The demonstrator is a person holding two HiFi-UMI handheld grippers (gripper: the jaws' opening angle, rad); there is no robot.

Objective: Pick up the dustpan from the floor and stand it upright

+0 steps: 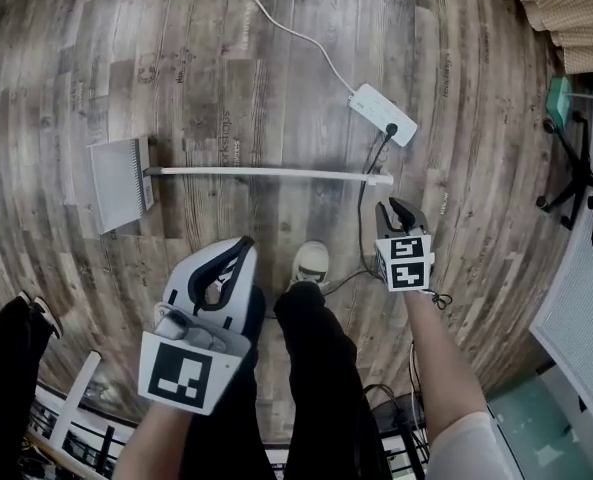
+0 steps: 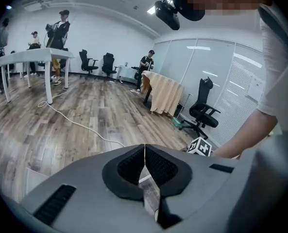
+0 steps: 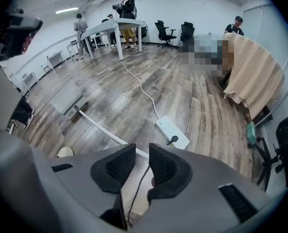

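Plainly the dustpan [image 1: 116,183] lies flat on the wood floor [image 1: 276,58], its long white handle running right, below a power strip [image 1: 383,114]. The right gripper [image 1: 393,208] is just beside the handle's end, jaws narrowly apart and gripping nothing; contact is hard to judge. The left gripper [image 1: 242,246] has its jaws together, empty.

The right tongs [image 3: 141,150] stand with jaws apart, only floor and a thin black cable [image 3: 139,184] between them. Just beyond lies a white power strip [image 3: 173,132]. Left of the strip the dustpan [image 3: 66,97] lies flat, its long handle [image 3: 105,132] pointing toward the strip.
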